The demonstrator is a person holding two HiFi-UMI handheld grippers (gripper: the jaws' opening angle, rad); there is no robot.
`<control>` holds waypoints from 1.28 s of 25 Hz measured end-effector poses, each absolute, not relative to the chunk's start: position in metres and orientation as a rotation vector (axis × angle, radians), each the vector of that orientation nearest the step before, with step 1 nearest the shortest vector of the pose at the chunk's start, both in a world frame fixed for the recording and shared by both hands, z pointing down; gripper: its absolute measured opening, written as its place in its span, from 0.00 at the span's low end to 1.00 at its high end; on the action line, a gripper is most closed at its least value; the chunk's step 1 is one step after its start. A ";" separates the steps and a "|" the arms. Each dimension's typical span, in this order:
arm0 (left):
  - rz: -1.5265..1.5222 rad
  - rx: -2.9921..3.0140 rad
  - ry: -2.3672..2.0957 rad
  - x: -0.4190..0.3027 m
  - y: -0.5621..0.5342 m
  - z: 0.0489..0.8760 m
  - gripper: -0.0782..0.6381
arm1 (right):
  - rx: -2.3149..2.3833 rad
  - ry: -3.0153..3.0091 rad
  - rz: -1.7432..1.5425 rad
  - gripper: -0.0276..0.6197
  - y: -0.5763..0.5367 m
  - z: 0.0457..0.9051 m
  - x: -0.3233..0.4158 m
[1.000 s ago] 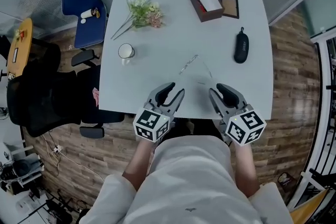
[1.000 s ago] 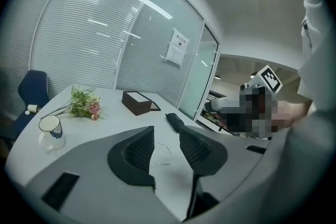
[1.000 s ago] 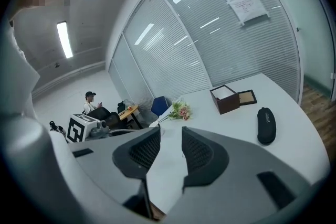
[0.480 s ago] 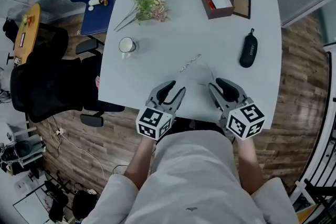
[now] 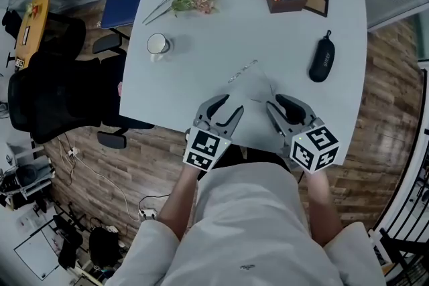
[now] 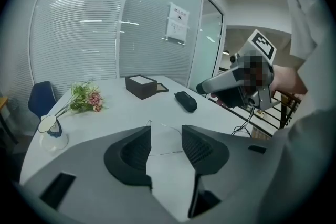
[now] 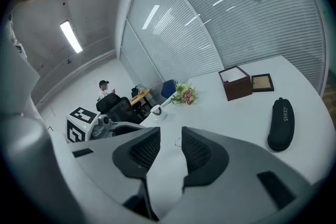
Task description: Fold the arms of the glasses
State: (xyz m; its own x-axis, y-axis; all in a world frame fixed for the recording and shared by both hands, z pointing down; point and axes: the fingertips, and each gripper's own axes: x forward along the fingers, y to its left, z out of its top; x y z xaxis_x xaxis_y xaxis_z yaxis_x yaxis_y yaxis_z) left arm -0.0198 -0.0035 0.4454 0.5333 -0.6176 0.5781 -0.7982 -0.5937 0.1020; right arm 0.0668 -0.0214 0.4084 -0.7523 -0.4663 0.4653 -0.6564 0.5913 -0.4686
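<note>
The left gripper (image 5: 226,108) is positioned just short of the glasses (image 5: 242,72); its jaws are opening and nothing is pinched between them. The right gripper (image 5: 282,108), also just short of the glasses, is spread and empty. The arms appear to be unfolded. A dark case (image 5: 322,57) lies beyond the glasses. The thin frame could be pushed away or bent if one arm is pressed while the front is left unsupported.
</note>
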 end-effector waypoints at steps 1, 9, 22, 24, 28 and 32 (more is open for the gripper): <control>0.737 2.430 -1.160 -0.020 -0.005 0.450 0.36 | 0.910 -2.525 0.918 0.23 -0.022 0.410 0.064; 0.803 2.423 -1.125 -0.031 -0.024 0.478 0.37 | 0.891 -2.483 0.925 0.23 -0.022 0.425 0.054; 0.811 2.372 -1.102 -0.044 -0.058 0.523 0.36 | 0.817 -2.385 0.993 0.23 -0.016 0.474 0.032; 0.815 2.358 -1.102 -0.046 -0.061 0.531 0.35 | 0.801 -2.369 0.987 0.23 -0.015 0.482 0.029; 0.835 2.351 -1.094 -0.047 -0.065 0.543 0.32 | 0.772 -2.342 0.961 0.23 -0.015 0.494 0.025; 0.860 2.348 -1.068 -0.046 -0.064 0.550 0.27 | 0.755 -2.319 0.928 0.23 -0.013 0.505 0.023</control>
State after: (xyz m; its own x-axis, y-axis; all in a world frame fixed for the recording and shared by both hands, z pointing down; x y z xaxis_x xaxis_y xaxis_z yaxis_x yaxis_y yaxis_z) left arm -0.0456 -0.0637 0.5501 0.5139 -0.5186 0.6833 -0.7782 -0.6170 0.1170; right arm 0.0228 -0.0130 0.5045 -0.7058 -0.2981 0.6426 -0.6592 0.6086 -0.4417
